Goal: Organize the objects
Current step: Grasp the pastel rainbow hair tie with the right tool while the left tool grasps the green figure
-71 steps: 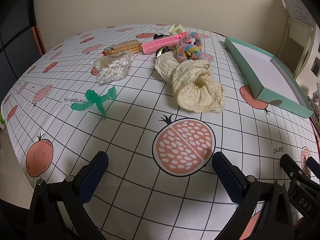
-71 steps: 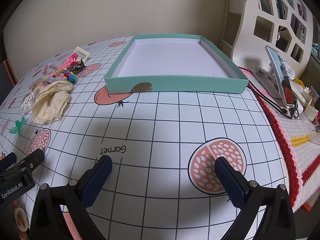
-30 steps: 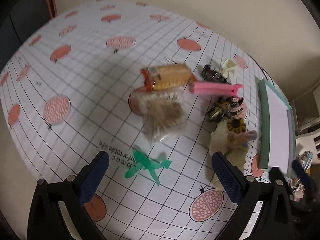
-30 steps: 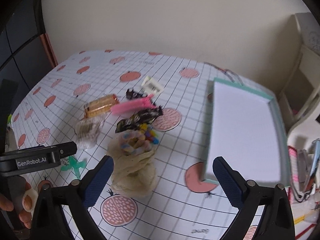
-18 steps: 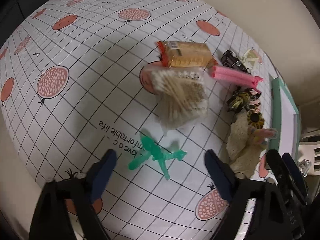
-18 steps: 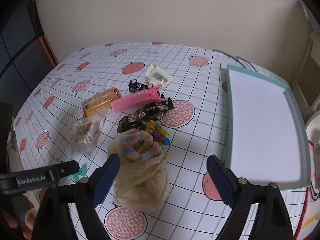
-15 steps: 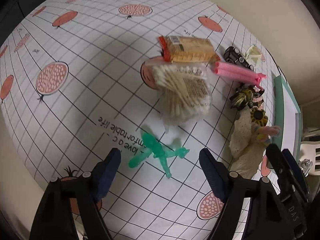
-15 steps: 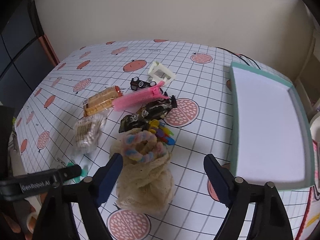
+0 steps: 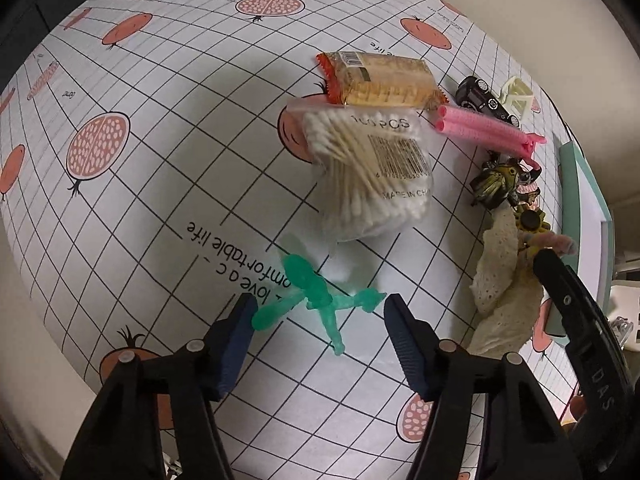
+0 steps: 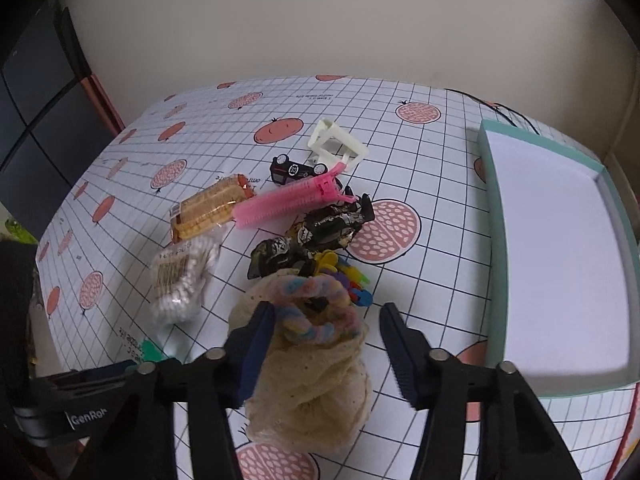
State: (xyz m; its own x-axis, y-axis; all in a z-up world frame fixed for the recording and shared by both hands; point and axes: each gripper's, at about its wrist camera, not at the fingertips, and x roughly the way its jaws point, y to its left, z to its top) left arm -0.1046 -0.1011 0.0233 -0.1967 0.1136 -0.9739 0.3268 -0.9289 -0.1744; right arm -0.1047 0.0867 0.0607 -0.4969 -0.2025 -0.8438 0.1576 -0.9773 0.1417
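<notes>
My left gripper (image 9: 320, 312) is open, its fingertips on either side of a green plastic figure (image 9: 316, 296) lying on the tablecloth. Just beyond lies a bag of cotton swabs (image 9: 368, 168). My right gripper (image 10: 326, 320) is open over a pastel fuzzy ring (image 10: 314, 312) that rests on a cream lace cloth (image 10: 316, 392). A teal box (image 10: 560, 248) with a white floor lies open at the right. Farther back are a biscuit pack (image 10: 208, 204), a pink comb clip (image 10: 292, 196), dark candy wrappers (image 10: 316, 232), a black toy car (image 10: 294, 170) and a white clip (image 10: 336, 144).
The table wears a white grid cloth with pomegranate prints (image 9: 100, 148). Colourful small clips (image 10: 352, 280) lie beside the cloth pile. A beige wall (image 10: 320, 20) stands behind the table. The table's left edge (image 9: 24, 272) curves close to my left gripper.
Both grippers have dropped closer to the table. The left one has narrowed around the green figure; the right one has narrowed over the fuzzy ring on the lace cloth.
</notes>
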